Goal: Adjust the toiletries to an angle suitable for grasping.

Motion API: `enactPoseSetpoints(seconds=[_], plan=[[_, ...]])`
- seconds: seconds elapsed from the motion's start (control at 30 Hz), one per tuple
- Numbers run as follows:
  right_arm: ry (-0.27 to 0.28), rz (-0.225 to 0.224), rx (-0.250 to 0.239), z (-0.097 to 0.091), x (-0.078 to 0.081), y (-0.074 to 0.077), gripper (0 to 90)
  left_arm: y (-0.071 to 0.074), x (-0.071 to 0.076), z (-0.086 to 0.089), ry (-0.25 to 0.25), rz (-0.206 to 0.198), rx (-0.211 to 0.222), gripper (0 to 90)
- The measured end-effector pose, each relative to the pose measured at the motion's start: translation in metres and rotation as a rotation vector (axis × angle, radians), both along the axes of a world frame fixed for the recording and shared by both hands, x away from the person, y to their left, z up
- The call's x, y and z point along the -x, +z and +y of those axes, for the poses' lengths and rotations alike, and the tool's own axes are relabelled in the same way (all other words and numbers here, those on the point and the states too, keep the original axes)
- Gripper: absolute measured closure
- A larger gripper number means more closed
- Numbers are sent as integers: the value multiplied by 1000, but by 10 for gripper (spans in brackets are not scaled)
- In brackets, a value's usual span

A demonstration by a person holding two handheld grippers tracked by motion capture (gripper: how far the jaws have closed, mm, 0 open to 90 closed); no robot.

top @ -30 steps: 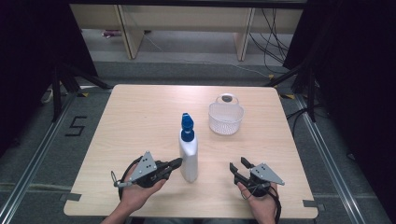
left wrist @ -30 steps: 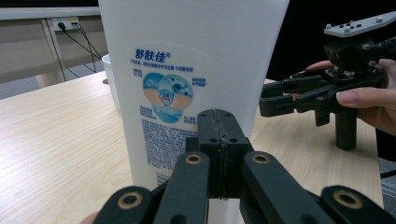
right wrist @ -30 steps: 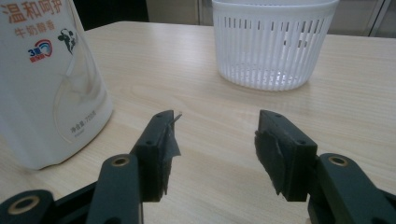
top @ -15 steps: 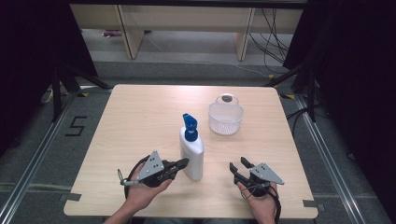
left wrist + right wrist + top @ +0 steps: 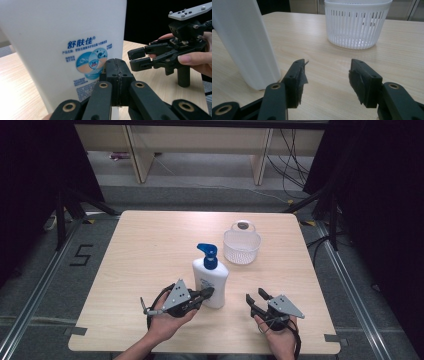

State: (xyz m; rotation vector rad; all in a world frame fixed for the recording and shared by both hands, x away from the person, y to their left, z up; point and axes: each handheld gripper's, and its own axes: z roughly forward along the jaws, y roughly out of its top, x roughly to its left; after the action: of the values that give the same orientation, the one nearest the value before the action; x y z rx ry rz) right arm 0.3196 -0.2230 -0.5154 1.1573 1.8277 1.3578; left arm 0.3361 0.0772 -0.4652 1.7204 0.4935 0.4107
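Tabletop: closed left claw (image 5: pixel 207 293) has nudged the bottle (image 5: pixel 210 279) rightward; right claw (image 5: pixel 253 298) half-open, empty.

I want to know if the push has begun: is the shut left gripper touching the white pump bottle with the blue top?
Touching. In the left gripper view the left gripper presses its closed tips against the bottle's labelled face.

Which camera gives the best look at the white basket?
The right gripper view: the basket stands close, its slatted wall sharp. The high view shows the basket whole but small, behind the bottle.
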Motion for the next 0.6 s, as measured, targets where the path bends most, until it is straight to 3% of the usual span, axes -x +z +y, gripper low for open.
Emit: enactPoseSetpoints(seconds=[0.07,0.23,0.3,0.33,0.47,0.53,0.6], plan=[[5,9,-17,1,0,0,468,0,-1,-2,-1,-2,7,895],[3,4,-7,0,0,0,464,0,-3,-7,0,-5,3,895],[1,3,-17,0,1,0,459,0,-4,-9,2,-5,-1,895],[-10,29,-46,2,3,0,459,1,-4,-10,1,-6,-4,895],[-19,36,-32,1,4,1,451,0,-6,-14,0,-7,-3,895],[-4,10,-25,-1,1,0,445,0,-8,-18,0,-5,-3,894],[-14,16,-41,-1,2,0,442,-1,-9,-21,-1,-6,-2,894]])
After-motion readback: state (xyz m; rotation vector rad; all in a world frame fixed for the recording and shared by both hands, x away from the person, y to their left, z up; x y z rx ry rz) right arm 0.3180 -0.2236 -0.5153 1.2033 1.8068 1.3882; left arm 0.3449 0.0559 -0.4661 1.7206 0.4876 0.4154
